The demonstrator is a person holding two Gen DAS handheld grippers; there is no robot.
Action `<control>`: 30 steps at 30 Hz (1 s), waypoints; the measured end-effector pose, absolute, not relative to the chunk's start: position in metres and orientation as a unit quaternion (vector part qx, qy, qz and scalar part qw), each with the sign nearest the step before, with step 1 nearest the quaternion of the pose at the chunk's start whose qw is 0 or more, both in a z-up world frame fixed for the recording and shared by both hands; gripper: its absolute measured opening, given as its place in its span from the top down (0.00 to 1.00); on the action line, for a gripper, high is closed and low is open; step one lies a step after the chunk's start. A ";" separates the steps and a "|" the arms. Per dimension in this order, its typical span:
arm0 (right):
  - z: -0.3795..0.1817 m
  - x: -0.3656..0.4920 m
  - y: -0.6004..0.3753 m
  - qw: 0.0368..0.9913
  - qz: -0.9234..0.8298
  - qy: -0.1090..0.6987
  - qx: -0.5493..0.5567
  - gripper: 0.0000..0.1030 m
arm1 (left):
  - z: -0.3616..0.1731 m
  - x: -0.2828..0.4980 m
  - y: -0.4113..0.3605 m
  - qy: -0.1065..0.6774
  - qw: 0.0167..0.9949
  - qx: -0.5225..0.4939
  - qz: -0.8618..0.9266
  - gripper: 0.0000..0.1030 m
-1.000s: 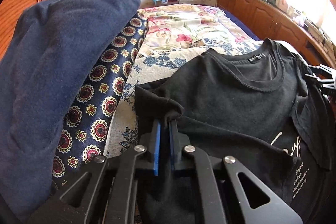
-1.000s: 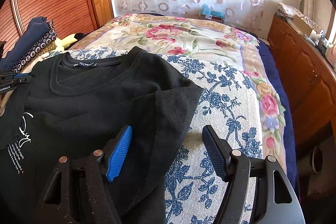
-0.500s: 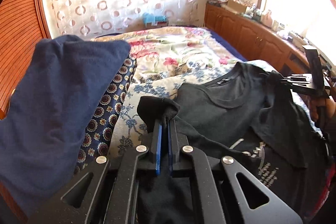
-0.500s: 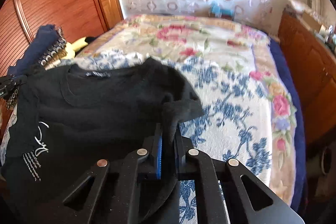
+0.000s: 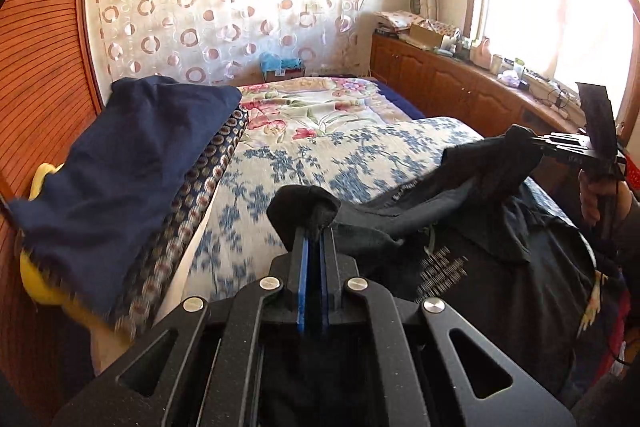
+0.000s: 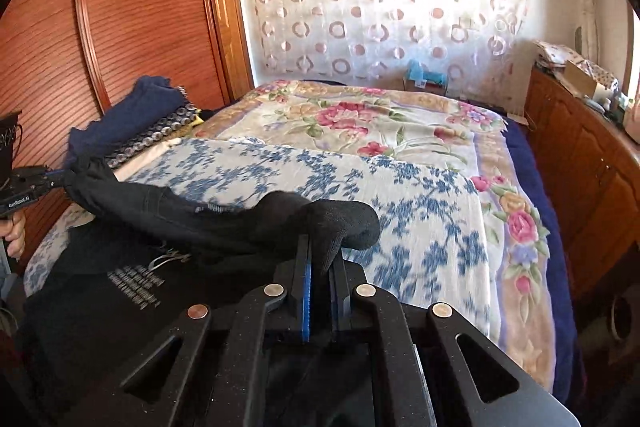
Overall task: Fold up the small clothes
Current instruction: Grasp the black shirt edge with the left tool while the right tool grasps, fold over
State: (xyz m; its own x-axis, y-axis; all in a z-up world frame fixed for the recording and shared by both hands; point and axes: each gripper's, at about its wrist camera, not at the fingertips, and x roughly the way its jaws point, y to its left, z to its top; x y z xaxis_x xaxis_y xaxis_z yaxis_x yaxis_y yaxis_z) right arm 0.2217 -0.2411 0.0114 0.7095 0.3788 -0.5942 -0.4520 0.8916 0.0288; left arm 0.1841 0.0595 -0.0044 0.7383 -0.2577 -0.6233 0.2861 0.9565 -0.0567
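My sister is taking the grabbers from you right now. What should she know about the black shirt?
Left gripper: shut on one shoulder of the black T-shirt.
Right gripper: shut on the other shoulder.
The shirt's top edge hangs lifted between both grippers above the blue-flowered blanket; its lower part with white print faces up and rests below.
A folded navy cloth sits on a patterned one by the wardrobe.
Done: both shoulders gripped and raised.
Left: probably bring the top over the lower part, lay it flat, let go, then finish folding.
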 end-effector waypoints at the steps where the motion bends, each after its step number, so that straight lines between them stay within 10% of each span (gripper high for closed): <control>1: 0.013 0.213 -0.243 0.924 0.229 0.301 -0.054 0.94 | -0.003 0.173 0.060 0.328 0.933 0.024 -0.146 0.95; 30: 0.045 0.015 -0.293 0.912 0.233 0.331 -0.071 0.94 | -0.010 -0.027 0.070 0.314 0.934 -0.031 -0.167 0.95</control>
